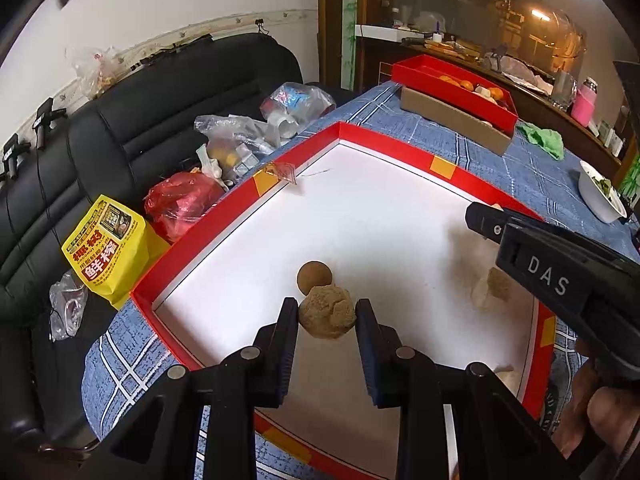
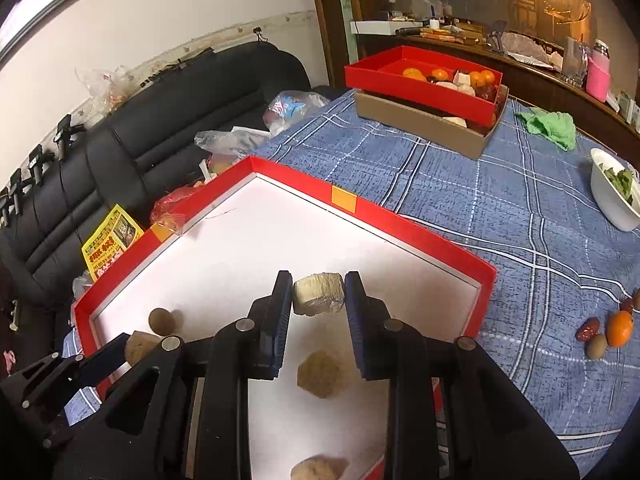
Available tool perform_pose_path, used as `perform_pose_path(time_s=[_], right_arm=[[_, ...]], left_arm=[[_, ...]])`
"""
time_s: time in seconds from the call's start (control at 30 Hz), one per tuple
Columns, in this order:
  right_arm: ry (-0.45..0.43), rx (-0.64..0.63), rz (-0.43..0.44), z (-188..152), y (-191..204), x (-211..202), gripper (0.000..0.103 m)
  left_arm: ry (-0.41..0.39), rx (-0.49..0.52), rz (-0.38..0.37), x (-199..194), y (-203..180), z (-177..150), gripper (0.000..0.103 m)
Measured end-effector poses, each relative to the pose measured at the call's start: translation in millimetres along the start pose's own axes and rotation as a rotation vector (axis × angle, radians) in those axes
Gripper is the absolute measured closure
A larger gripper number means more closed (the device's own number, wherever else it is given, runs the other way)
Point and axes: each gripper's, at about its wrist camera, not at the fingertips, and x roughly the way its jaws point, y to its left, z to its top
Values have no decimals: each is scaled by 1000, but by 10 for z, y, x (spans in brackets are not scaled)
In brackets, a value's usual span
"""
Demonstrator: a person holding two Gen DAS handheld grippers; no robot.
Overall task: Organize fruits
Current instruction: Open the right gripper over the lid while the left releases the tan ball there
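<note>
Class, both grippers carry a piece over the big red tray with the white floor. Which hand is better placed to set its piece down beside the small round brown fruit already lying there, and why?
Left. The left gripper holds its rough brown lump right next to the small round fruit in the tray. The right gripper holds its pale chunk nearer the tray's middle, farther away.

My left gripper is matte black plastic: two flat fingers faced with ribbed dark-blue pads, on angular linkage arms with triangular cut-outs and round silver pivot pins. My right gripper is built alike. Seen from the left wrist at about three o'clock, its black body carries the white letters "DAS" and a small screw near the tip.
</note>
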Motion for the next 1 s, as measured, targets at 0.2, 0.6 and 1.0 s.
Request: perform_pose_path(time_s=[0.2, 0.6, 1.0], right_arm=[[44, -9, -6, -15, -1, 102, 76], [-26, -6, 2, -156, -144, -425, 27], [-145, 209, -121, -829, -1513, -1460, 24]], left_arm=[[74, -24, 10, 131, 61, 6, 73], [51, -150, 6, -153, 124, -31, 52], [-57, 80, -192, -605, -1170, -172, 46]])
